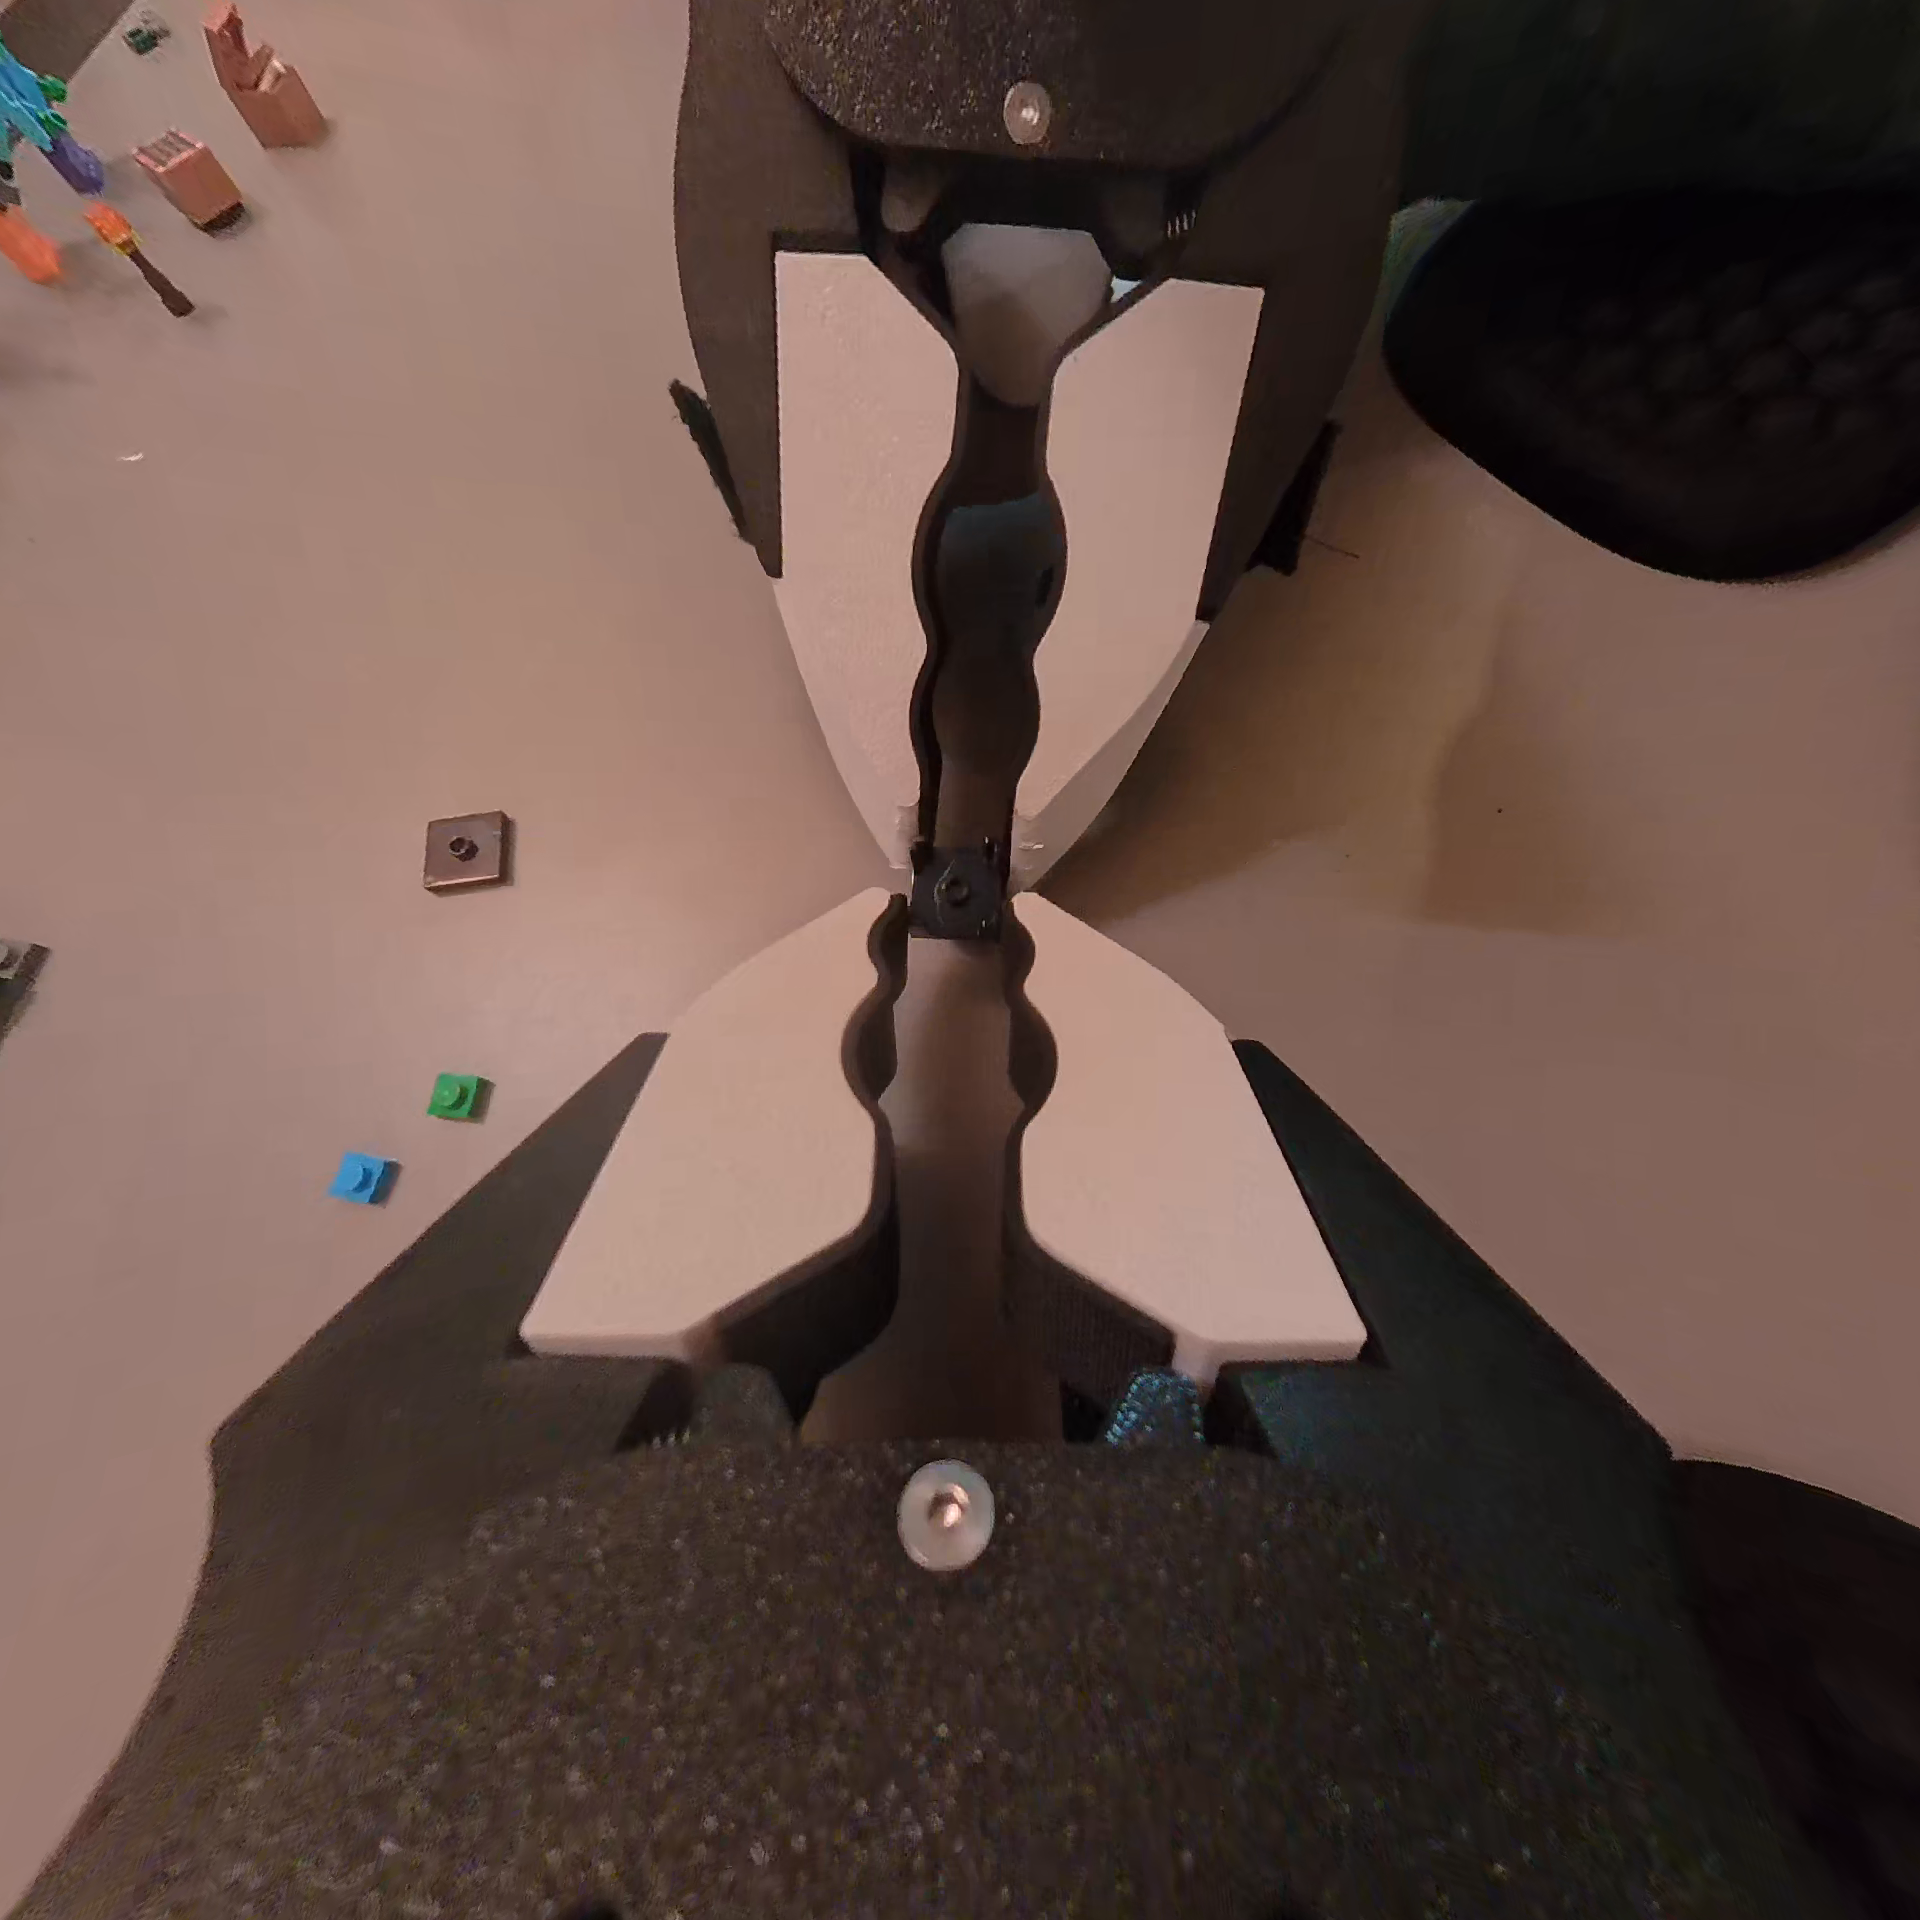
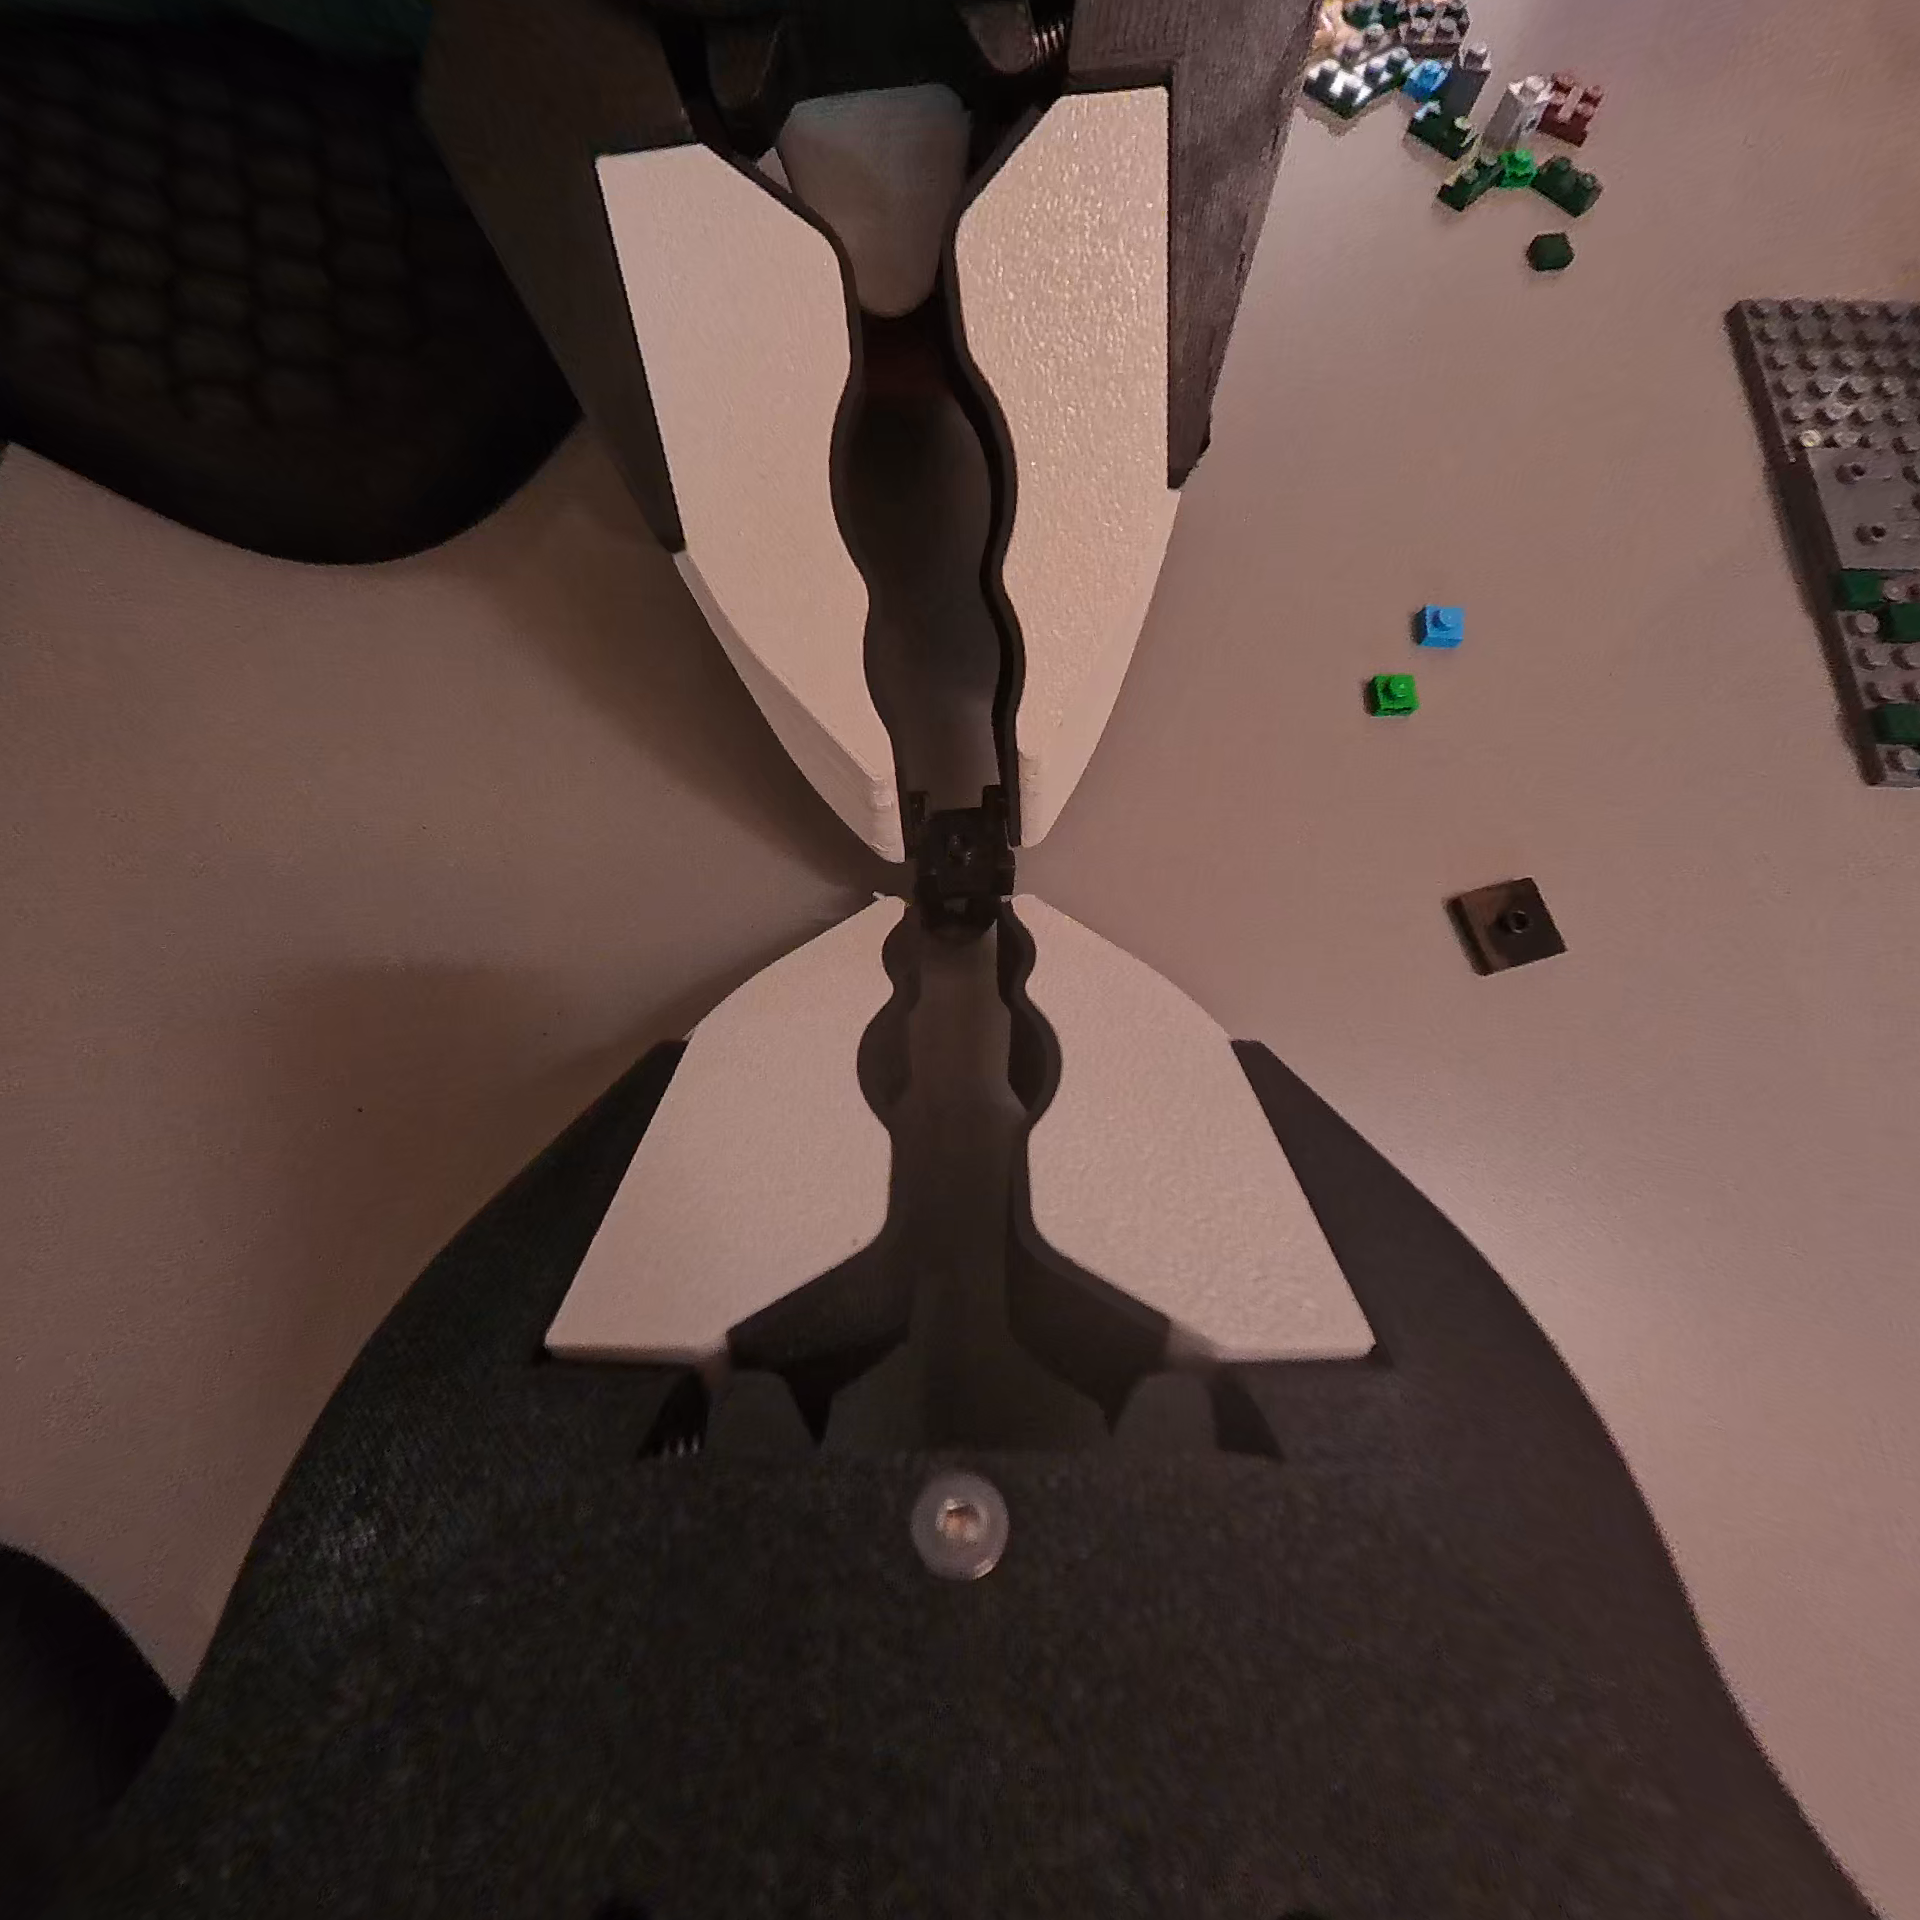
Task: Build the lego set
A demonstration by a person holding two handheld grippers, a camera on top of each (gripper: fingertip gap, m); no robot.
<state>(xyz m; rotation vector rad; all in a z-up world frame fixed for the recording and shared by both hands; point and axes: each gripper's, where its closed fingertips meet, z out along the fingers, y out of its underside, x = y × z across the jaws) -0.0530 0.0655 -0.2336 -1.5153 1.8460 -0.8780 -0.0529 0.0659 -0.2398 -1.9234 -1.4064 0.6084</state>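
My two grippers meet tip to tip over the pale table (image 1: 312, 623). In the left wrist view my left gripper (image 1: 956, 928) comes up from below and the right gripper (image 1: 961, 847) comes down from above. A small black lego piece (image 1: 956, 902) sits between both sets of fingertips. In the right wrist view my right gripper (image 2: 956, 920) is below and the left gripper (image 2: 951, 816) is above. The black piece (image 2: 961, 868) is pinched where they meet and looks like two small parts pressed together. Both grippers are shut on it.
A dark square plate (image 1: 467, 852) (image 2: 1507, 925), a green stud piece (image 1: 457, 1096) (image 2: 1392, 694) and a blue one (image 1: 364, 1177) (image 2: 1439, 627) lie loose. A grey studded baseplate (image 2: 1849, 520) and a brick pile (image 2: 1455, 104) are at the right. Brown blocks (image 1: 260, 88) and a black mesh chair (image 1: 1662, 384) are nearby. My left and right fingertips are right by each other. The dark square plate (image 1: 467, 852) is about equally far from each gripper, around 10 cm. Look for it in the right wrist view (image 2: 1500, 920) too.
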